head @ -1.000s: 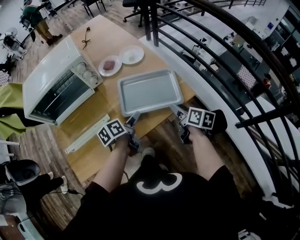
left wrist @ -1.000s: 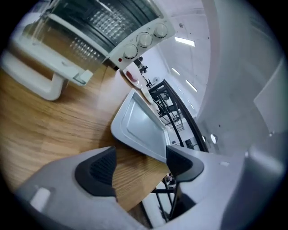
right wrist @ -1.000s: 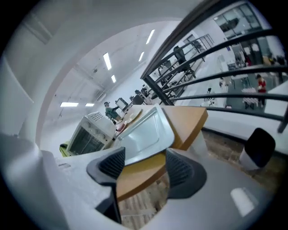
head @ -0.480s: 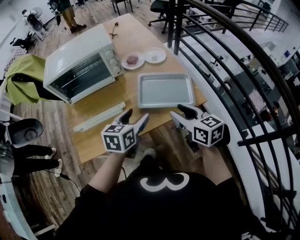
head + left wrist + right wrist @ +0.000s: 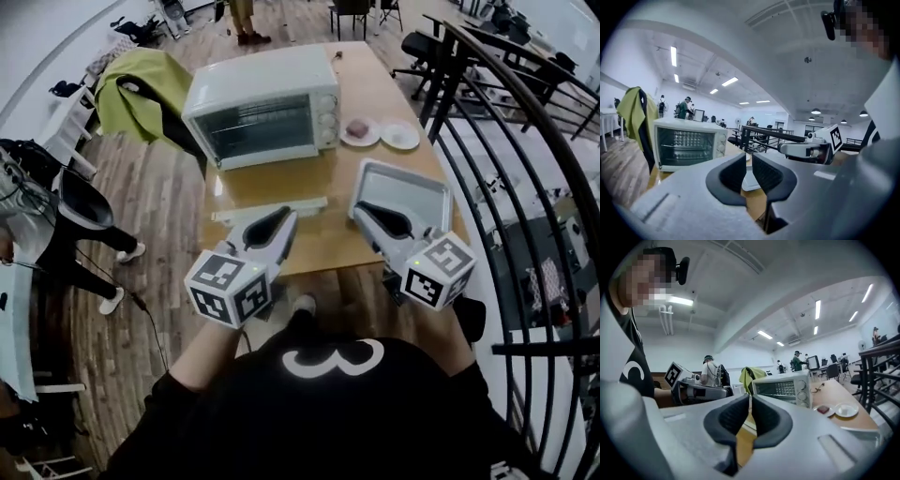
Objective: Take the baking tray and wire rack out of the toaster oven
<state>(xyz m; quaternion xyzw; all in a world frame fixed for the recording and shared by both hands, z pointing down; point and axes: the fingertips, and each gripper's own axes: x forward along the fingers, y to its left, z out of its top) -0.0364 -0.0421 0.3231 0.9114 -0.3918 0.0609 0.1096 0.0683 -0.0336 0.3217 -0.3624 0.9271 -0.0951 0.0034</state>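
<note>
— What's on the table point(image 5: 323, 178)?
— From where I stand: toaster oven point(image 5: 265, 105), one; baking tray point(image 5: 417, 187), one; small plates point(image 5: 360, 132) point(image 5: 400, 136), two; long white strip point(image 5: 269, 211), one.
— And beside it?
— green cloth point(image 5: 141, 89), one.

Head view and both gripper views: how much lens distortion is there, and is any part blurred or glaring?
Head view: strong fisheye, the black metal railing bows in arcs; the white toaster oven is sharp under even light. Left gripper view: black round vignette in the corners; the long ceiling strip lights glare white. Right gripper view: same vignette, curved ceiling beam, no obvious motion blur.
</note>
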